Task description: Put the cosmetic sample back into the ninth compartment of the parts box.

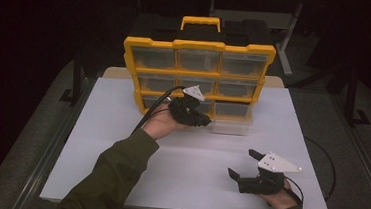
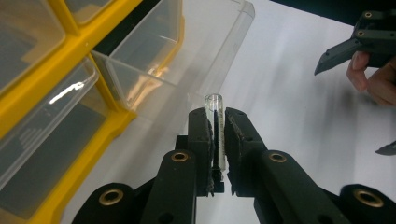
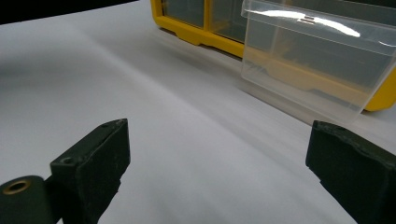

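Observation:
My left gripper (image 2: pixel 217 114) is shut on a small clear tube (image 2: pixel 214 101) with a thin dark piece inside, and the tube's end pokes out past the tips. In the high view the left gripper (image 1: pixel 206 120) hovers by a clear drawer (image 1: pixel 231 125) pulled out of the bottom right of a yellow organizer (image 1: pixel 198 46). The open drawer (image 2: pixel 187 51) lies just ahead of the tube. My right gripper (image 1: pixel 241 162) rests open near the front right of the table, its jaws wide apart with nothing between them (image 3: pixel 219 140). The drawer (image 3: pixel 317 60) sits ahead of it.
The organizer stands upright at the back of the white table (image 1: pixel 121 129), with clear drawers in yellow frames (image 2: pixel 46 60) and a black back with a yellow handle (image 1: pixel 200 21). The right gripper (image 2: pixel 355 42) and its hand show at the far right of the left gripper view. Dark floor surrounds the table.

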`<state>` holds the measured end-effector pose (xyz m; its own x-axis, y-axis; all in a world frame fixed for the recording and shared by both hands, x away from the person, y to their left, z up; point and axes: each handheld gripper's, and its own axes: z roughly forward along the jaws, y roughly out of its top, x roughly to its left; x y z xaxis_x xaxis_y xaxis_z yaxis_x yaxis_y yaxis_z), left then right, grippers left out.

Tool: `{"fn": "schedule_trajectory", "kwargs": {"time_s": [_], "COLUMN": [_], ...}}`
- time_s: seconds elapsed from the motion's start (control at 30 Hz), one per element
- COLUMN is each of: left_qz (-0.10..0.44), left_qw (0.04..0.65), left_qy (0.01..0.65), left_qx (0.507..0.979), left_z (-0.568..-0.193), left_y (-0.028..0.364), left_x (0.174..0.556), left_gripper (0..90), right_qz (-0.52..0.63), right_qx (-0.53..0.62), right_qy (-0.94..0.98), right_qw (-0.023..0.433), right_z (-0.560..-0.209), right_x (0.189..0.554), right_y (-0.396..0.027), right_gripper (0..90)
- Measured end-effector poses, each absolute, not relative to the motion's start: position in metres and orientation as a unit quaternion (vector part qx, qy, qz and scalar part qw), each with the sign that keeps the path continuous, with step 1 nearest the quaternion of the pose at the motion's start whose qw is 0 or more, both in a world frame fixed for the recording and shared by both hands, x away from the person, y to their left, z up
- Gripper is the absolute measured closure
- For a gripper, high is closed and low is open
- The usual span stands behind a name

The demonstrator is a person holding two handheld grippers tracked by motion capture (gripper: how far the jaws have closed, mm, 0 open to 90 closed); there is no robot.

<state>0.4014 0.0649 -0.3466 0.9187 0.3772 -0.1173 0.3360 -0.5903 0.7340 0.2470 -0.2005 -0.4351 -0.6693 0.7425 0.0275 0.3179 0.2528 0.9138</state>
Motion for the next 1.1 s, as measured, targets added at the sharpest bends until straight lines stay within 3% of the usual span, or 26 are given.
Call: {"fn": "schedule_trajectory", "kwargs": {"time_s": [1.1], "left_qz": [0.035], "left_qw": [0.407], "left_qy": [0.194], "left_qx": [0.892], "left_z": [-0.330], "left_y": [0.025], "left_x": [0.435], "left_gripper": [80.9], "right_qz": [0.501], "right_qx": [0.346], "right_qy": [0.765], "right_qw": [0.208], "right_z": [-0.436], "right_x": [0.247], "right_y": [-0.198], "right_gripper": [5.6]}}
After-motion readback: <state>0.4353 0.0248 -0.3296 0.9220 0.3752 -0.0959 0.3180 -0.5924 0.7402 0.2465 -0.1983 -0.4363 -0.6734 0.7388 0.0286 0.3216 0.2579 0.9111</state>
